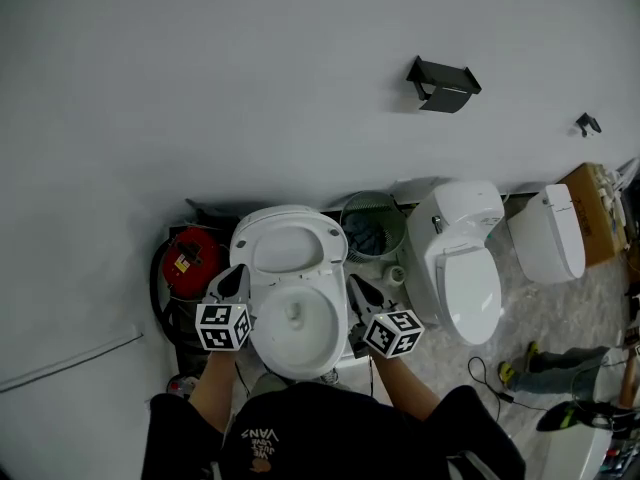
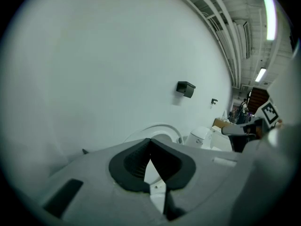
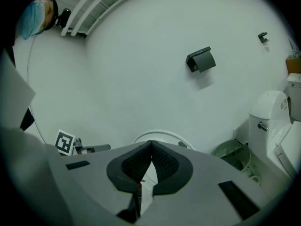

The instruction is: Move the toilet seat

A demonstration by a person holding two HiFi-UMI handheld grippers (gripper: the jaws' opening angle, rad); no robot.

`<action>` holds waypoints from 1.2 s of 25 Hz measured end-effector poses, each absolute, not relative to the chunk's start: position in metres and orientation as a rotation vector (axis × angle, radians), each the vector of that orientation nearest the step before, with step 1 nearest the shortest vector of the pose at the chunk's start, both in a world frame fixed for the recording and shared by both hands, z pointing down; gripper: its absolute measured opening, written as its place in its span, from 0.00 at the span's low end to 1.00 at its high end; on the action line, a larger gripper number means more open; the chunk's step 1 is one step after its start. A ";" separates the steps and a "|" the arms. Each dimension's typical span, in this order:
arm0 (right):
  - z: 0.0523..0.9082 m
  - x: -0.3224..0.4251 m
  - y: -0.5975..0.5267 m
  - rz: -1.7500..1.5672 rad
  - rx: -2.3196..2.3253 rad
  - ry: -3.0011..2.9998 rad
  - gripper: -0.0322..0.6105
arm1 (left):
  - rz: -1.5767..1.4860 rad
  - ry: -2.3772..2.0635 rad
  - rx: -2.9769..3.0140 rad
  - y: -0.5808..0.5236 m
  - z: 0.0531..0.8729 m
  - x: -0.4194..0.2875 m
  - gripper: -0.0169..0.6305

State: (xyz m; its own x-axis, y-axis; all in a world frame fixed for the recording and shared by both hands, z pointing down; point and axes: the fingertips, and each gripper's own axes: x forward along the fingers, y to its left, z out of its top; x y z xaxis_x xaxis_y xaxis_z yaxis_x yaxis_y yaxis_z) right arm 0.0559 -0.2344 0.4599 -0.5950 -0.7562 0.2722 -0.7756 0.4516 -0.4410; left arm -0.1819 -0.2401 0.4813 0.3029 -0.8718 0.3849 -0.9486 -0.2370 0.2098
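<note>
A white toilet stands against the wall in the head view, its lid raised and the seat and bowl below it. My left gripper is shut and empty beside the bowl's left rim. At the right rim my right gripper is shut too, holding nothing. In the left gripper view the closed tips point at the raised lid. The right gripper view shows its closed tips under the same lid. Whether either gripper touches the seat is hidden.
A red object sits left of the toilet and a wire wastebasket right of it. Two more white toilets stand further right, with a cardboard box beyond. A black holder hangs on the wall.
</note>
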 end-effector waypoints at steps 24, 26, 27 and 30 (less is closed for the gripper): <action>0.426 0.060 -0.160 0.675 1.009 -2.806 0.05 | 0.236 -1.800 2.177 -0.097 0.431 -0.127 0.03; 0.426 0.065 -0.154 0.675 0.983 -2.806 0.05 | 0.238 -1.813 2.166 -0.088 0.431 -0.121 0.03; 0.427 0.067 -0.151 0.675 0.968 -2.807 0.05 | 0.236 -1.821 2.159 -0.083 0.431 -0.118 0.03; 0.428 0.072 -0.143 0.671 0.926 -2.813 0.05 | 0.235 -1.842 2.142 -0.069 0.432 -0.108 0.03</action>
